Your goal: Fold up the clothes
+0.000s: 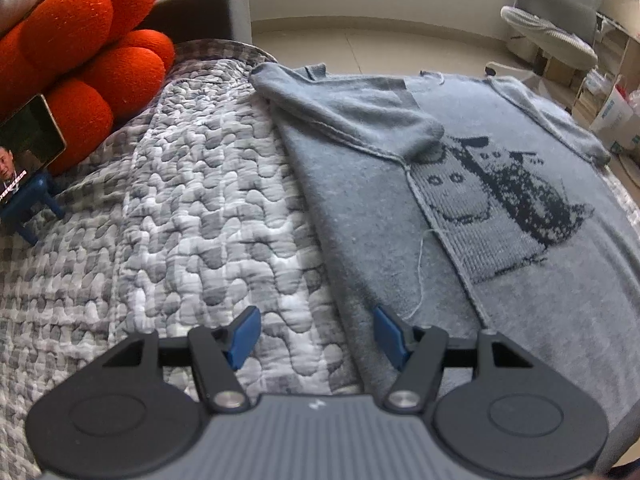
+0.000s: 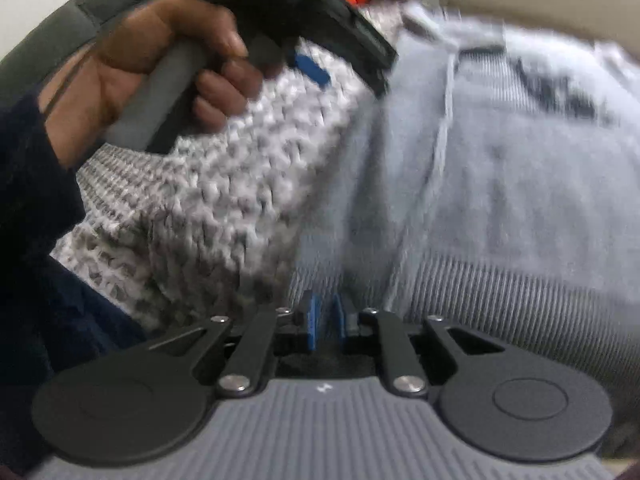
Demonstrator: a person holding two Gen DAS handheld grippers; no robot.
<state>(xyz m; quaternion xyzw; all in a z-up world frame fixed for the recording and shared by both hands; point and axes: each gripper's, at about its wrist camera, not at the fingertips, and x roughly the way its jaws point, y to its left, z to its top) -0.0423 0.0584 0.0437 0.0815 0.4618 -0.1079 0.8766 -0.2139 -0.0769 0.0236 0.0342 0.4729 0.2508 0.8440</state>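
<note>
A grey knit sweater (image 1: 460, 208) with a dark cartoon pattern lies flat on a quilted grey-and-white bedspread (image 1: 180, 220). Its left side and sleeve (image 1: 352, 120) are folded inward over the body. My left gripper (image 1: 316, 336) is open and empty, hovering above the sweater's left folded edge near the hem. My right gripper (image 2: 324, 322) has its blue pads nearly together at the sweater's ribbed hem (image 2: 500, 300); the view is blurred and whether cloth lies between the pads cannot be told. The left gripper (image 2: 320, 60), held in a hand, also shows in the right wrist view.
Orange round plush cushions (image 1: 88, 52) lie at the far left against a grey sofa arm (image 1: 208, 4). A phone (image 1: 28, 148) on a blue stand leans against them. A grey office chair (image 1: 560, 12) and boxes (image 1: 616, 116) stand beyond the bed on the right.
</note>
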